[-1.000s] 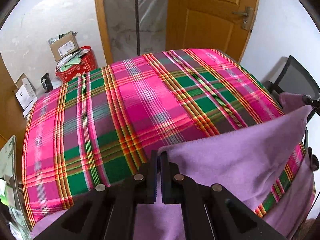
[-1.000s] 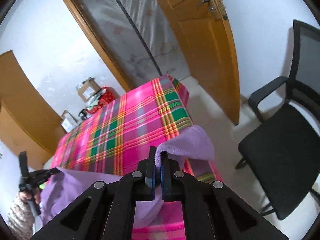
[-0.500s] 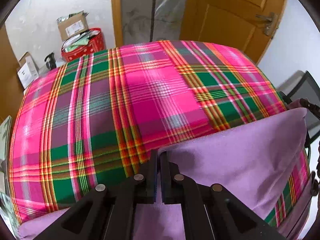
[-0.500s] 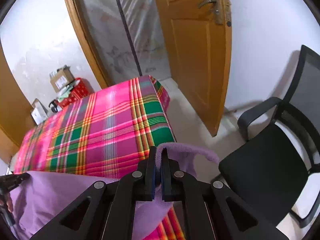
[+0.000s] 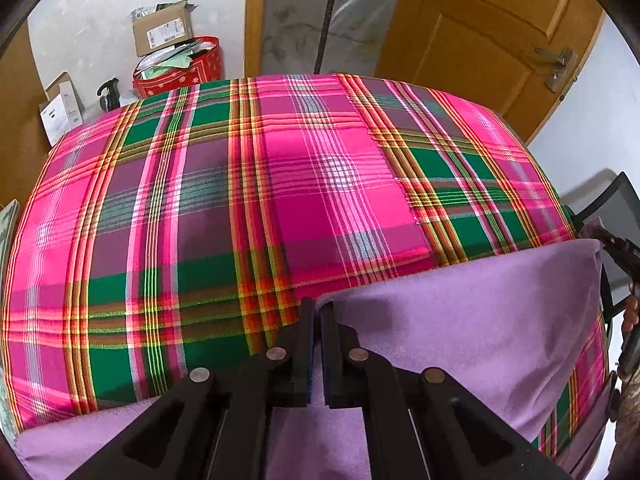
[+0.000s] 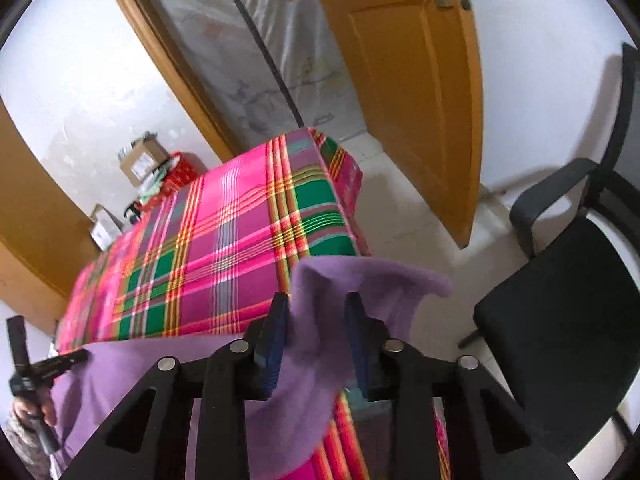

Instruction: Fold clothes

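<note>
A purple cloth (image 5: 480,312) stretches along the near edge of a table covered with a pink, green and red plaid cloth (image 5: 280,184). My left gripper (image 5: 317,308) is shut on one corner of the purple cloth. In the right wrist view my right gripper (image 6: 316,304) stands open, and the other corner of the purple cloth (image 6: 340,280) hangs loosely between its spread fingers. The left gripper (image 6: 52,364) shows at the far left of that view, held by a hand.
A black office chair (image 6: 560,308) stands right of the table. An orange wooden door (image 6: 420,80) hangs open behind it. Cardboard boxes (image 5: 164,32) and a red bag (image 5: 188,68) sit on the floor past the table's far side.
My right gripper has opened; half a second ago it was shut on the cloth corner. Both grippers moved forward toward the table, and the purple cloth now lies lower along its near edge.
</note>
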{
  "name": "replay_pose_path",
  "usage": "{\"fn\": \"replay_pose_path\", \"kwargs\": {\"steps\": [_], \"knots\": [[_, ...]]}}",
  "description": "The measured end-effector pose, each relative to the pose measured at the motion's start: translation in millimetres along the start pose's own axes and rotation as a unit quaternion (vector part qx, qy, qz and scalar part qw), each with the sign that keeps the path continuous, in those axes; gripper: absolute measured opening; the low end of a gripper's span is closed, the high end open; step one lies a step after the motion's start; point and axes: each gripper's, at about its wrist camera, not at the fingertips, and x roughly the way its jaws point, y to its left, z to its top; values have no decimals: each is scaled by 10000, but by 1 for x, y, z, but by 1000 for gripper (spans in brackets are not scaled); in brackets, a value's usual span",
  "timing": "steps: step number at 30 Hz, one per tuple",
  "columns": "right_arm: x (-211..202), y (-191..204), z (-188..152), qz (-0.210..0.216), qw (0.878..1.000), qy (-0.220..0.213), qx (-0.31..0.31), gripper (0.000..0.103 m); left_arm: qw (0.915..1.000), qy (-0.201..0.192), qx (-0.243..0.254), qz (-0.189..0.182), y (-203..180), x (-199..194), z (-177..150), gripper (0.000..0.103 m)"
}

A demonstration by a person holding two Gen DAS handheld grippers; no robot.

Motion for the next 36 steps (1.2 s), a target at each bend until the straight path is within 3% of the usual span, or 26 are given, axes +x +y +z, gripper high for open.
{"fn": "replay_pose_path", "kwargs": {"steps": [9,12,20,21,22,23,26,32,36], "knots": [[-27,-33,-24,331,9974,-249,585,31,10000,23,-66,17,-1,-1,0,3],[-25,-40,-28,530,9949,-123,850,32,9999,21,-117,-6,0,-1,0,3],[-7,-11,-46,809,9958,314,303,33,9999,-3,-102,34,-1,-1,-1,4],[-5,-7,-46,714,9968,281,210,25,9999,-3,-99,39,-1,-1,-1,4],[-4,-5,-46,636,9975,263,149,11,9999,4,-105,42,-1,-1,-1,4],[-3,-5,-46,571,9980,258,102,6,9999,10,-111,45,-1,0,-1,4],[-7,-6,-46,500,9985,198,58,5,9999,38,-127,78,-1,-1,0,4],[-54,-26,-42,476,9975,-373,373,5,9999,87,-23,78,-7,-4,-2,4],[-76,-24,-39,321,9972,-634,226,5,9997,91,186,125,-21,-3,0,3]]}}
